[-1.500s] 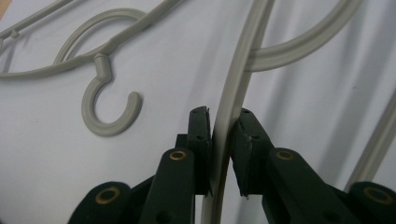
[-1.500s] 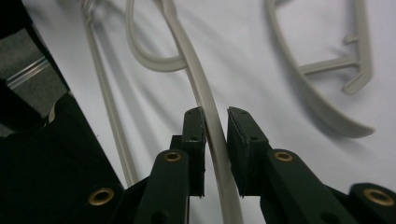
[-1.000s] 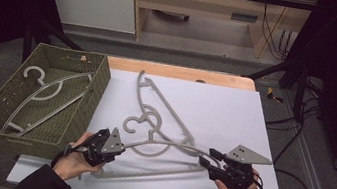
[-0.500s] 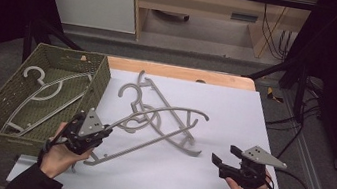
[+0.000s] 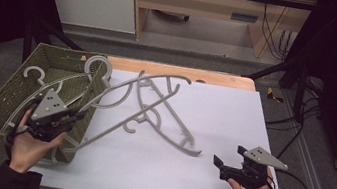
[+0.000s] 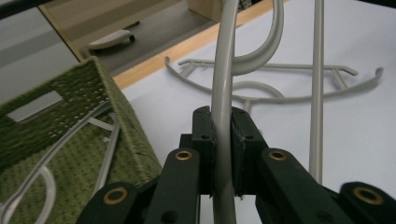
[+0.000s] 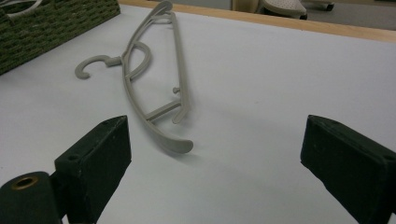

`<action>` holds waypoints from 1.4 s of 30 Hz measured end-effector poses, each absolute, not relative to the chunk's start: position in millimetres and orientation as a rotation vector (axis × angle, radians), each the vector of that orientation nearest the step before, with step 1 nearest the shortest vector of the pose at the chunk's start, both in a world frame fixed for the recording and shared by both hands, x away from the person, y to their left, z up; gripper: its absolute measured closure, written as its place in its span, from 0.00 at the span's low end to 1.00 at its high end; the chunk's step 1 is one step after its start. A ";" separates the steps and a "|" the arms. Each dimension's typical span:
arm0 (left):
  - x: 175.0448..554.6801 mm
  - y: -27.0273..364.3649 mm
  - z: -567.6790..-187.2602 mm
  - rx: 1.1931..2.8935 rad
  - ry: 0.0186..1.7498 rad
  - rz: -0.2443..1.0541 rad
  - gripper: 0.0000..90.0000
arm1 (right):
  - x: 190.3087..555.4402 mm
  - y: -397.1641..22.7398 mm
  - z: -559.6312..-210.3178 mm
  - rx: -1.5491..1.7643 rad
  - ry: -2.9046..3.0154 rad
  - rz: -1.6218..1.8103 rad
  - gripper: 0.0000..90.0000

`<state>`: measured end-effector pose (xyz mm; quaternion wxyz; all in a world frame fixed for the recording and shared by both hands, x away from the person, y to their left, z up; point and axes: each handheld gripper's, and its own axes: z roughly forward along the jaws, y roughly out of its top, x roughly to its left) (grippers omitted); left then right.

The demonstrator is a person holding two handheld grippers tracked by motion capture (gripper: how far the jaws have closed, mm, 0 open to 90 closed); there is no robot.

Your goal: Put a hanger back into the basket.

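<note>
Your left gripper [image 5: 67,121]: clamped on grey hanger [image 5: 128,93], lifted beside green basket [image 5: 4,100] | your right gripper [image 5: 221,164]: jaws just opened, nothing between | second hanger [image 5: 172,125]: flat on table [image 5: 234,114]

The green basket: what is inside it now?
The basket holds at least one grey hanger, its hook near the far corner. The left gripper and the hanger it carries cover the near part, so the count is unclear.
</note>
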<state>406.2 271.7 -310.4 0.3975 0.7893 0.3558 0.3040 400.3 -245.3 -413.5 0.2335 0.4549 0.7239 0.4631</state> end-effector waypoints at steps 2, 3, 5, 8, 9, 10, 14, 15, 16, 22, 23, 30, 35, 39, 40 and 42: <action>406.1 278.9 -305.3 1.974 0.910 0.782 0.91 | 400.3 -246.0 -413.4 1.252 1.985 1.271 0.09; 406.7 282.1 -303.3 1.957 0.916 0.794 0.91 | 400.2 -246.5 -413.4 1.254 1.983 1.267 0.09; 407.1 289.0 -299.6 1.952 0.928 0.802 0.91 | 400.2 -246.9 -413.7 1.257 1.986 1.263 0.09; 410.8 300.9 -294.1 1.962 0.942 0.834 0.91 | 400.3 -247.2 -414.0 1.257 1.988 1.264 0.09; 412.6 305.0 -292.3 1.963 0.953 0.840 0.91 | 400.2 -247.1 -414.0 1.256 1.988 1.265 0.09; 414.9 309.4 -290.2 1.966 0.960 0.846 0.91 | 400.2 -247.0 -414.0 1.256 1.988 1.265 0.09; 427.6 328.2 -281.9 1.974 0.987 0.840 0.91 | 400.2 -246.5 -413.8 1.248 1.995 1.264 0.09; 430.6 332.9 -279.9 1.980 0.997 0.842 0.91 | 400.0 -245.9 -413.6 1.246 1.995 1.264 0.09; 433.8 337.6 -278.2 1.987 1.005 0.847 0.91 | 399.9 -245.6 -413.5 1.245 1.995 1.265 0.09; 451.8 364.0 -273.9 2.014 1.048 0.860 0.91 | 399.5 -246.3 -412.7 1.248 1.988 1.265 0.09; 454.6 367.8 -274.3 2.019 1.050 0.862 0.91 | 399.5 -246.4 -412.7 1.247 1.990 1.262 0.09; 470.4 396.0 -281.1 2.041 1.104 0.870 0.90 | 399.9 -244.9 -413.6 1.245 1.990 1.258 0.08; 474.1 415.7 -288.0 2.012 1.153 0.866 0.91 | 399.7 -245.2 -413.4 1.245 1.991 1.263 0.08; 474.1 431.5 -294.5 2.005 1.189 0.877 0.90 | 399.9 -244.2 -413.8 1.247 1.997 1.257 0.08; 474.0 435.1 -296.4 2.004 1.198 0.874 0.91 | 399.9 -244.0 -413.9 1.246 1.998 1.256 0.08; 473.9 441.7 -300.2 2.007 1.219 0.879 0.90 | 400.2 -244.0 -414.2 1.244 1.996 1.254 0.08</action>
